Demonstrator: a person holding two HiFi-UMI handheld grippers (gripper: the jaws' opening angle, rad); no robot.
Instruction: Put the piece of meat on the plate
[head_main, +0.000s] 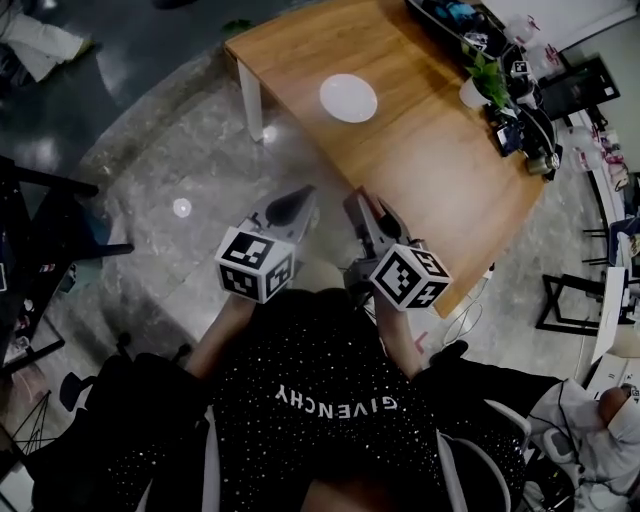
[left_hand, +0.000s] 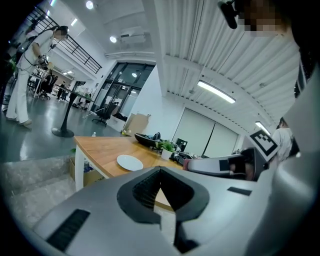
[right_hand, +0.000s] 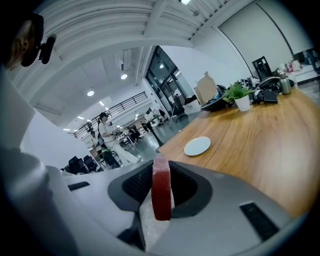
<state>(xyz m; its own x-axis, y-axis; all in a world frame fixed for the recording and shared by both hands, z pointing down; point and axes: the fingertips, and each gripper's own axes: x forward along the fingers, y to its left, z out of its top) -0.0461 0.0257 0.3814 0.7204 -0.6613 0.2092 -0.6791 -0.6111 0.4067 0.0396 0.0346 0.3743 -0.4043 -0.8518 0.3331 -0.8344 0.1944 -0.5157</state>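
A white plate (head_main: 348, 98) lies empty on the wooden table (head_main: 430, 160), towards its far left corner; it also shows as the plate (left_hand: 130, 162) and the plate (right_hand: 197, 146) in the two gripper views. My right gripper (head_main: 365, 208) is shut on a flat red piece of meat (right_hand: 161, 192), held upright on edge between the jaws. It hovers at the table's near edge, well short of the plate. My left gripper (head_main: 290, 205) hangs beside it over the floor. Its jaws meet at the tips with nothing between them, as the left gripper (left_hand: 161, 171) shows in its own view.
A potted plant (head_main: 487, 80), a black tray and assorted clutter line the table's far right side. Grey floor lies left of the table, with black chairs (head_main: 40, 230) at the left. A person in white (right_hand: 107, 135) stands far off in the hall.
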